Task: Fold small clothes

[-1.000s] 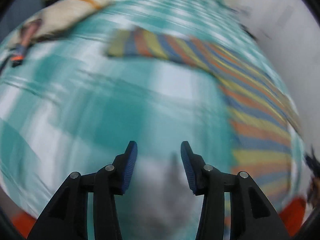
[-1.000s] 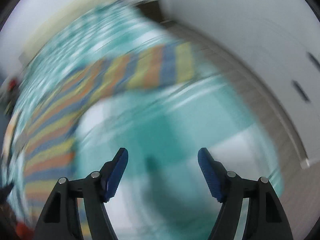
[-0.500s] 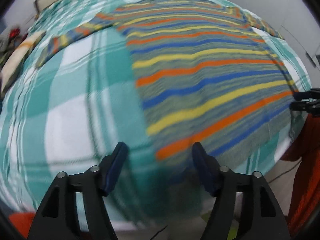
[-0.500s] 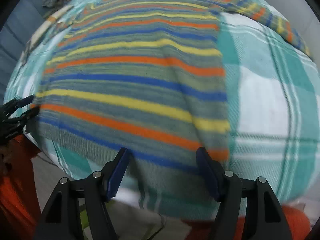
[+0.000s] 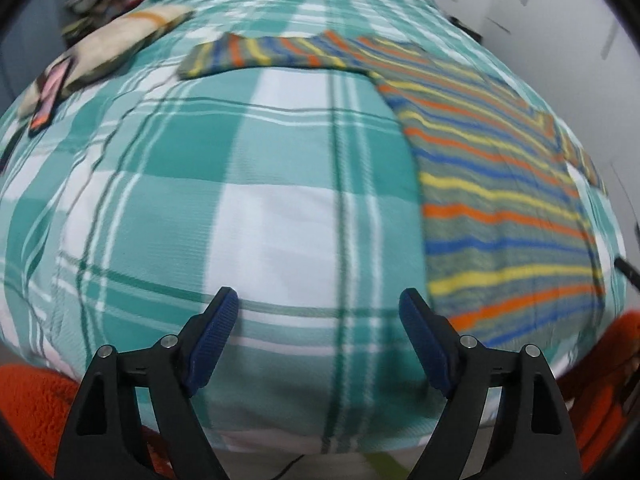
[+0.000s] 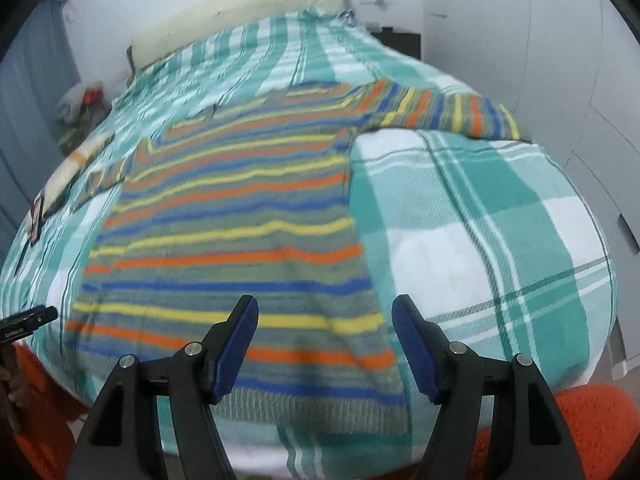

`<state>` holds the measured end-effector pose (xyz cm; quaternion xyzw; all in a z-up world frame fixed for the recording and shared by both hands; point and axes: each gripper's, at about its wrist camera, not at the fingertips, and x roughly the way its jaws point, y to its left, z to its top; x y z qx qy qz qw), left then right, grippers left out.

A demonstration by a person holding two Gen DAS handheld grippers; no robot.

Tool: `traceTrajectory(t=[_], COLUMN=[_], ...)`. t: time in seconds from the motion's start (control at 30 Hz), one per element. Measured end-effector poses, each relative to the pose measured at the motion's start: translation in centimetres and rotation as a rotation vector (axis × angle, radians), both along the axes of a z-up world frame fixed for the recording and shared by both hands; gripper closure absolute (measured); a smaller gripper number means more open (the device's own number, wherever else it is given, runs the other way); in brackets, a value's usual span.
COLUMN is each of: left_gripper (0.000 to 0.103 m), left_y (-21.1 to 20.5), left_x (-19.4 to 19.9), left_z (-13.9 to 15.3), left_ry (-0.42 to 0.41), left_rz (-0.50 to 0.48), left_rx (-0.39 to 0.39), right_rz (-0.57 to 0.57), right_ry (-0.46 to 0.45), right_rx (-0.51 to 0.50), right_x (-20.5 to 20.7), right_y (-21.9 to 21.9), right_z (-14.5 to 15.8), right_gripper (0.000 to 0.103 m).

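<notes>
Left wrist view first: the left gripper [image 5: 318,320] hangs over bare checked cloth with its blue pads set wide, the jaws having just been opening, and nothing lies between them; the teal-and-white plaid bedspread [image 5: 248,184] fills the ground beneath it; the striped sweater [image 5: 500,184] lies flat on that spread off to the right of the tongs, its near hem close to the bed's front edge, and one sleeve [image 5: 280,54] runs out leftward across the far part of the bed; beyond that sleeve, at the far left, rests a pale folded garment [image 5: 120,40] with an orange band, blurred, and a dark heap sits behind it; orange fleece [image 5: 32,412] shows at the lower corners. Right wrist view: the right gripper [image 6: 325,342] stands open, fairly wide, above the sweater's [image 6: 240,216] lower right part near the ribbed hem, gripping nothing; whether the pads touch the knit cannot be told; the other sleeve [image 6: 440,110] stretches out to the right over the bedspread [image 6: 500,220]; a cream headboard cushion [image 6: 240,10] lines the far end; white wardrobe doors [image 6: 560,40] stand on the right.
</notes>
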<state>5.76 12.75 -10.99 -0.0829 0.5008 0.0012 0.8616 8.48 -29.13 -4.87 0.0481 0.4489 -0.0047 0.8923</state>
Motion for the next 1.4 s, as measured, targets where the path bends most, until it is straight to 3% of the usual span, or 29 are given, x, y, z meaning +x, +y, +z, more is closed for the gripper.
traceTrajectory(t=[0.17,0.27,0.37,0.47,0.53,0.67,0.8,0.87,0.93,1.0,1.1,1.4], left_gripper=[0.020,0.019,0.019,0.017,0.009,0.012,0.010,0.003,0.000,0.000,0.000,0.000], left_y=[2.4,3.0,3.2,3.8,4.3,5.8,6.4,6.6,7.0,7.6,8.4,7.9], left_x=[0.0,-0.1,0.9,3.8,6.0,10.7,15.0,17.4,19.3,19.5,19.4,19.4], left_z=[-1.3,-0.3,0.7,1.8,1.6,0.2,-0.2,-1.2,-3.2,-4.3,-4.3,-4.2], left_ry=[0.036,-0.006,-0.040,-0.094,-0.109,-0.114,-0.134,-0.110,-0.065,-0.125,-0.137,-0.140], left_rz=[0.080,0.080,0.055,0.024,-0.008,-0.006,-0.019,-0.020,-0.017,-0.055,-0.052,-0.054], left_rx=[0.016,-0.011,0.034,0.070,0.089,0.176,0.171,0.171,0.223,0.208,0.145,0.181], right_rz=[0.013,0.026,0.028,0.031,0.033,0.041,0.018,-0.017,-0.024,-0.036,-0.095,-0.267], right_ry=[-0.014,-0.055,-0.066,-0.077,-0.092,-0.114,-0.130,-0.130,-0.124,-0.107,-0.080,0.018], right_rx=[-0.010,-0.020,-0.027,-0.040,-0.046,-0.063,-0.055,-0.094,-0.129,-0.182,-0.193,-0.122], right_x=[0.1,-0.5,-0.6,-0.4,-0.4,-0.6,0.7,2.8,4.9,7.5,10.4,12.5], right_y=[0.7,1.2,1.3,1.6,1.8,2.2,1.0,-0.3,-1.2,-2.4,-4.7,-9.4], right_z=[0.3,0.8,0.9,1.1,1.3,1.8,2.8,3.2,3.2,2.7,1.6,-5.0], right_gripper=[0.034,0.034,0.033,0.033,0.033,0.032,0.027,0.023,0.023,0.023,0.023,0.019])
